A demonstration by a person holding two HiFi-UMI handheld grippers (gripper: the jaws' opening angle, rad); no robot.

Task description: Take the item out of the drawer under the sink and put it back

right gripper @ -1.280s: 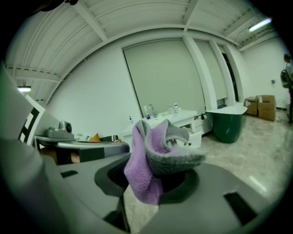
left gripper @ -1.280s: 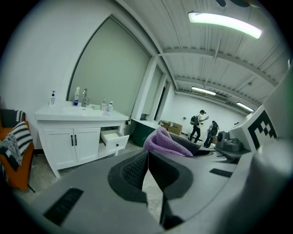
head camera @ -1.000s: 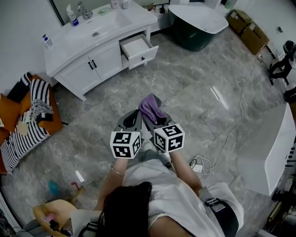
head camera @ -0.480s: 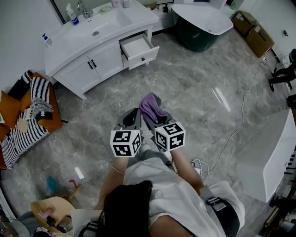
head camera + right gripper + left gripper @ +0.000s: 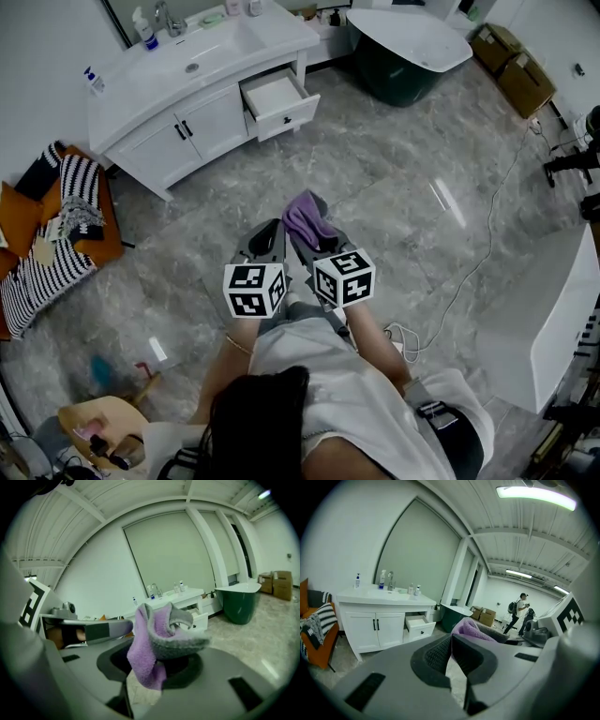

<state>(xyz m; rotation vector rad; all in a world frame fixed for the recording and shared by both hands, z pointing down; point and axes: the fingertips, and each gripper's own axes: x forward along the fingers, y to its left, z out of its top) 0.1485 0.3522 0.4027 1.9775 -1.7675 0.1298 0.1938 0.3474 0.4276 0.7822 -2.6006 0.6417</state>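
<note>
**Head view:** the right gripper (image 5: 317, 225) is pinching a purple cloth (image 5: 305, 214) above the floor (image 5: 394, 178). The left gripper (image 5: 272, 232) is sitting just beside it at 9 o'clock. The open drawer (image 5: 278, 97) is standing well apart at 12 o'clock, under the counter (image 5: 131, 89) with the sink (image 5: 220, 45).

**Left gripper view:** the jaws are pressing together at their tips, nothing between them. The cloth is showing beyond them at 2 o'clock.

**Right gripper view:** the jaws are clamping the cloth, which is bunching above them and hanging between them.
</note>
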